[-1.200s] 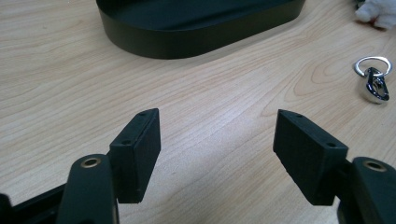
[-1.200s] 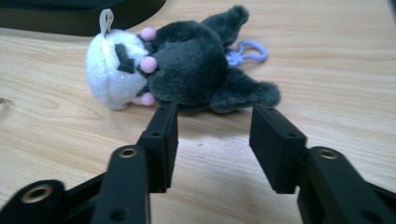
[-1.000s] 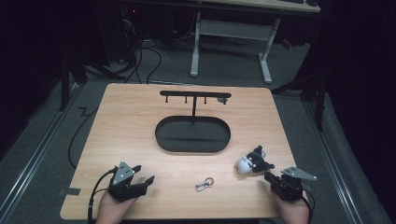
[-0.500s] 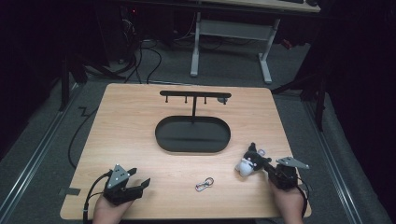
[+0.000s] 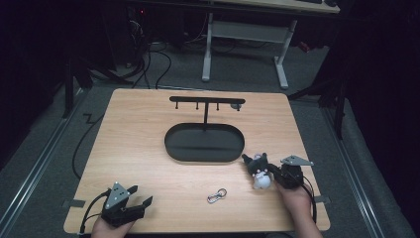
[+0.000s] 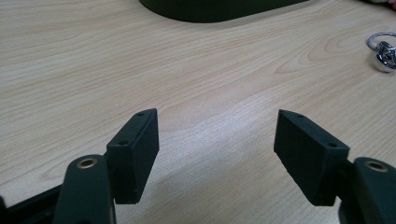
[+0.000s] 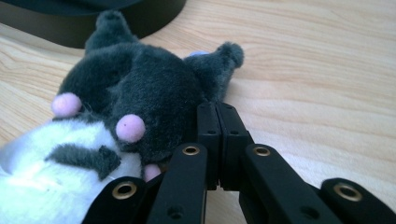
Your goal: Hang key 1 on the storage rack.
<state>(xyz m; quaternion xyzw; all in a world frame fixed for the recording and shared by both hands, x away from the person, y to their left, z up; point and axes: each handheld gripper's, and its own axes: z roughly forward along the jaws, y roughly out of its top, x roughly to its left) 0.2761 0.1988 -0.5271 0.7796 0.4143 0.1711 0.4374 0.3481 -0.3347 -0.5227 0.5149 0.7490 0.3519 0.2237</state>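
Black jaws of the right gripper [image 7: 218, 135] are pressed flat together, pad against pad, with the plush toy [image 7: 116, 121] lying against their left side in the right gripper view; whether a thread or a tuft of the toy is pinched between them cannot be told. That toy has a dark grey head with two ear tips, pink spots and a white face, and it rests on the pale wooden table [image 7: 327, 70]. In the high view the right gripper [image 5: 273, 174] sits at the lower right of the table, the toy [image 5: 258, 171] touching its tips, just beside the right end of the black oval tray [image 5: 204, 143]. A T-shaped hook rack [image 5: 205, 101] stands upright from the tray's rear. A small metal clasp [image 5: 217, 196] lies in the lower middle, apart from both grippers. At the lower left, the left gripper [image 5: 137, 197] is spread wide with nothing between its pads [image 6: 135, 154]; in its own view the clasp [image 6: 384, 49] shows at the right edge.
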